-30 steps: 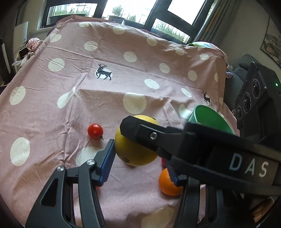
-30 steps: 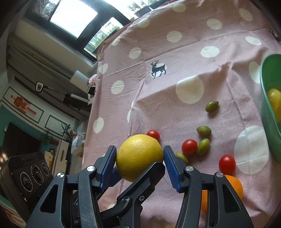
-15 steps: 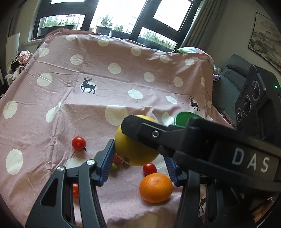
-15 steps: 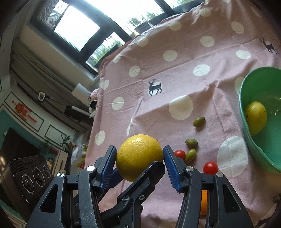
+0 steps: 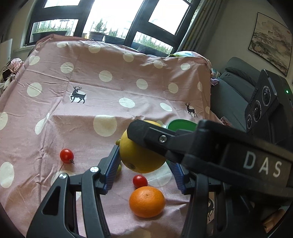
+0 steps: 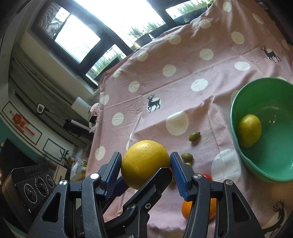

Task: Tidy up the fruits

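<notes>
Both grippers clamp one big yellow grapefruit (image 6: 145, 163) from crossing directions. In the right wrist view, low centre, the right gripper (image 6: 145, 164) has its blue pads (image 6: 114, 172) pressed on the fruit's two sides, and a black finger of the left gripper (image 6: 146, 184) crosses under it from the bottom. In the left wrist view the grapefruit (image 5: 141, 155) sits at centre, held clear of the cloth (image 5: 91, 113); the left gripper (image 5: 144, 168) has its left pad (image 5: 111, 168) against the fruit, the other pad half hidden behind the right gripper (image 5: 155, 139), whose black finger reaches in from the right across the top of the fruit (its body reads "DAS"). Below the jaws in that view lie an orange (image 5: 147, 201) and, just above it, a cherry tomato (image 5: 140, 180); a second tomato (image 5: 66, 155) lies left of centre, apart from the rest. In the right wrist view the orange (image 6: 212, 208) shows only partly behind the right finger, a red tomato (image 6: 207, 176) peeks above it, and small green fruits (image 6: 194, 136) lie on the cloth right of the grapefruit. At that frame's right edge stands a green bowl (image 6: 238, 102) with one yellow fruit (image 6: 250, 130) inside, against its left wall. The pink, white-dotted cloth with deer prints fills most of both views; windows (image 5: 117, 16) run along the top.
</notes>
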Demonstrator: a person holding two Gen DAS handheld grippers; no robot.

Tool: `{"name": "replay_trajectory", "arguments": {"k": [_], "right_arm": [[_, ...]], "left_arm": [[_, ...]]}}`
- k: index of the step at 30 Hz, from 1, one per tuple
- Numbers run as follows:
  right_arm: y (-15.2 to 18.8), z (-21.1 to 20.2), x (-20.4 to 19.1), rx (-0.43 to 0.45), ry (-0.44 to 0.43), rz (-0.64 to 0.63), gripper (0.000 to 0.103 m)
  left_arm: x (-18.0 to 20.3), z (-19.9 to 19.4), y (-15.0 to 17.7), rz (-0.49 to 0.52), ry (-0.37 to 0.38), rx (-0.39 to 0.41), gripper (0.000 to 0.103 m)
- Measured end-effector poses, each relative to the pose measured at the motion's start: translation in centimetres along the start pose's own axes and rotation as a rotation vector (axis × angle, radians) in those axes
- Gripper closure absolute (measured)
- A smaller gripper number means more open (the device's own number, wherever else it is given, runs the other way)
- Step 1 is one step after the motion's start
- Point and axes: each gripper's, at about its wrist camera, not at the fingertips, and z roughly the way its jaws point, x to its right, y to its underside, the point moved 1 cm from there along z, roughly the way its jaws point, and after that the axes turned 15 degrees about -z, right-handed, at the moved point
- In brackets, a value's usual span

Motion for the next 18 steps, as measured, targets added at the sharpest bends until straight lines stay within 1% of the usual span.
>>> {"name": "replay_trajectory", "arguments": {"k": [5,11,18], "right_arm": [[-0.2,-0.5,0.7,0.019,0.009,0.012,0.045],[0.0,-1.4,1.5,0.037,0.032,0.028,0.045],[-0.2,-2.7,2.4,0.077,0.056,0.042,0.045]], "left_arm": [[0.8,0.2,0.0,0.013,0.022,0.004,0.051],[1.6,0.8,0.1,0.032,0.043,-0.013,0.05],[3.4,1.2,0.3,0.078,0.07,-0.017,0.051]]}}
